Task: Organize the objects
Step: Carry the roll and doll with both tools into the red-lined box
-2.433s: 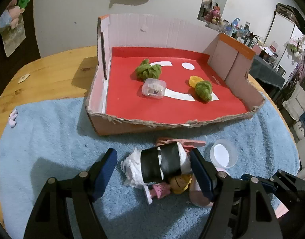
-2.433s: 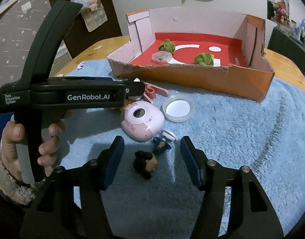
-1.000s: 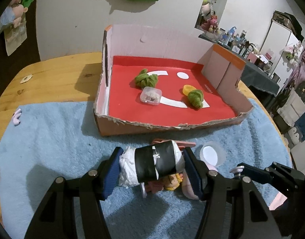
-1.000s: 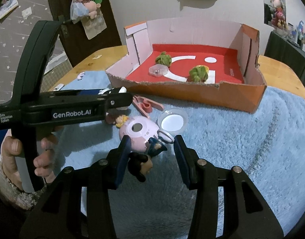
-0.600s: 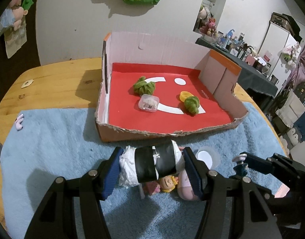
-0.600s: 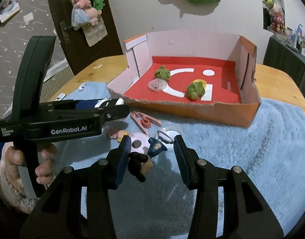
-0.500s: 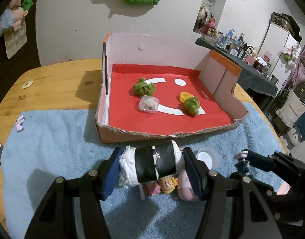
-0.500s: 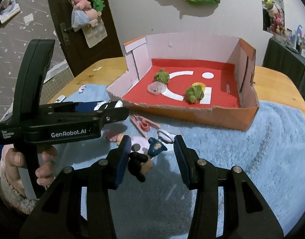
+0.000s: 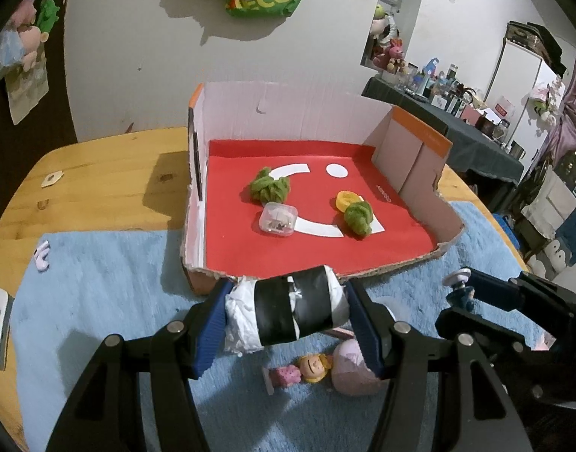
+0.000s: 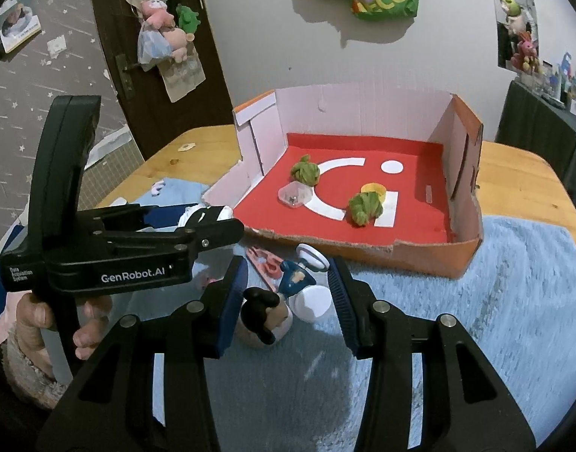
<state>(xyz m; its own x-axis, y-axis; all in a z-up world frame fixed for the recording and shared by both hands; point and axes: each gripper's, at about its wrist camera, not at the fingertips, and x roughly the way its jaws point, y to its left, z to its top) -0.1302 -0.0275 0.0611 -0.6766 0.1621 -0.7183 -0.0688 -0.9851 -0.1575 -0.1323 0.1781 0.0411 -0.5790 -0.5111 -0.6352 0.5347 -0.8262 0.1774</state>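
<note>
I am clenching my left tongs (image 9: 287,318) on a white bundle wrapped in black tape (image 9: 288,312), holding it just in front of the torn near edge of the cardboard box (image 9: 416,263). My right tongs (image 10: 287,295) are gripping a small dark-haired figurine (image 10: 267,310) above the blue towel (image 10: 495,301). Below my left tongs a blonde doll (image 9: 307,369) and a pink camera toy (image 9: 350,373) are lying on the towel. The box's red floor is holding two green bundles (image 9: 269,188), a clear case (image 9: 278,218) and a yellow ring (image 9: 346,199), leaving open room along its left and near sides. The wooden tabletop (image 9: 99,173) is showing beyond the towel's far edge
</note>
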